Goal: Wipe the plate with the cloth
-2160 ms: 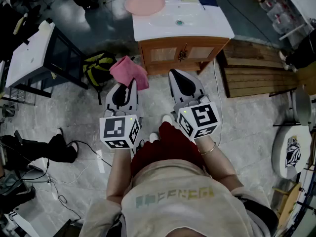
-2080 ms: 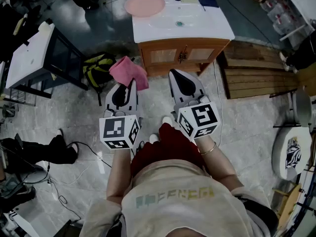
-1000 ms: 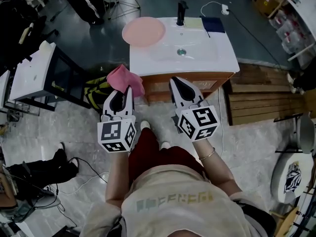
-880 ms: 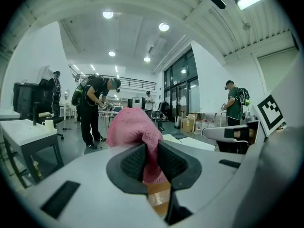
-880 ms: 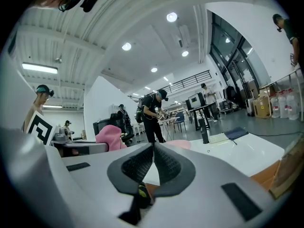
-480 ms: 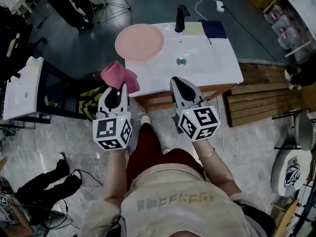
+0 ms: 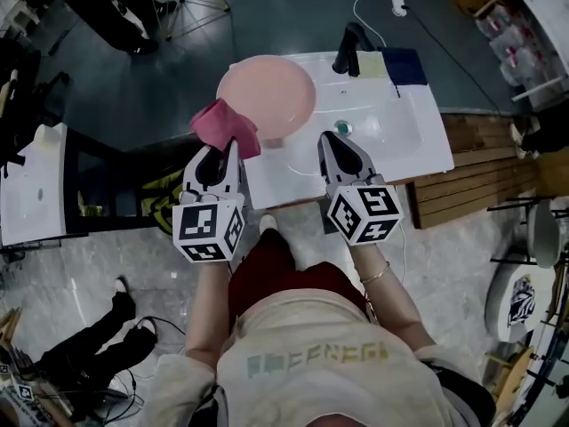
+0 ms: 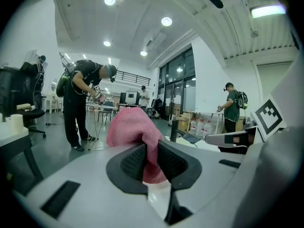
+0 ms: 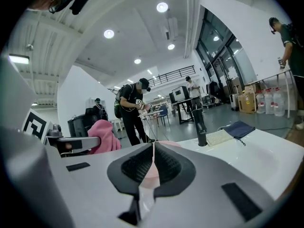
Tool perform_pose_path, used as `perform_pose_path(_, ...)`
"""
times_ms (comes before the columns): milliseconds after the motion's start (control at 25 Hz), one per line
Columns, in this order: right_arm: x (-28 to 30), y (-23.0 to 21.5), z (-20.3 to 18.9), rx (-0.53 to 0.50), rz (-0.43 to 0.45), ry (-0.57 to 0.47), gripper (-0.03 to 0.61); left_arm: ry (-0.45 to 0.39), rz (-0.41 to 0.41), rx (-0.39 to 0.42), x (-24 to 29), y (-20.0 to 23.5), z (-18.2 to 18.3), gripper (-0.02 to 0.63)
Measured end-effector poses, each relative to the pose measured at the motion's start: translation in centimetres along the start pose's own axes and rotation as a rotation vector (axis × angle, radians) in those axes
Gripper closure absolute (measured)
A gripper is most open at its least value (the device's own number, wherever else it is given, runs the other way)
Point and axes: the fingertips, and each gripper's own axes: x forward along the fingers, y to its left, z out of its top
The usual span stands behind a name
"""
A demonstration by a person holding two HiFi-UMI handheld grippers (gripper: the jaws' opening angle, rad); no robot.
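Observation:
A pink round plate (image 7: 267, 96) lies flat on the left end of the white sink counter (image 7: 409, 140). My left gripper (image 7: 233, 140) is shut on a pink cloth (image 7: 226, 124), which bunches out past its tips beside the plate's near-left rim. In the left gripper view the cloth (image 8: 134, 134) hangs pinched between the dark pads. My right gripper (image 7: 334, 137) hovers over the counter's near edge, right of the plate, jaws closed together with nothing held. The right gripper view shows the plate (image 9: 164, 145) low behind its tips and the cloth (image 9: 103, 136) off to the left.
A black faucet (image 7: 352, 50), a yellowish sponge (image 7: 373, 63) and a dark blue cloth (image 7: 404, 65) sit at the counter's back. The basin drain (image 7: 343, 129) is near my right gripper. A dark table (image 7: 36, 185) stands left; wooden pallets (image 7: 480, 167) right. A person (image 8: 85, 103) stands beyond.
The sink counter and plate have come much closer as the person walked up; both grippers now reach the counter's near edge. The left gripper has kept the cloth throughout.

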Motion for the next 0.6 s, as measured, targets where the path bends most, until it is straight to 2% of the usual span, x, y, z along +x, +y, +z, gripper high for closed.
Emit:
perform_pose_path(280, 5.0, -1.4, -0.1, 0.008, -0.082, 0.041, 0.54, 0.024, -0.092, 0.004, 4.8, 2.4, 0.5, 0.546)
perform_pose_path(600, 7.5, -3.3, -1.2, 0.007, -0.192, 0.107, 0.54, 0.05, -0.173, -0.002, 8.4, 3.3, 0.5, 0.546)
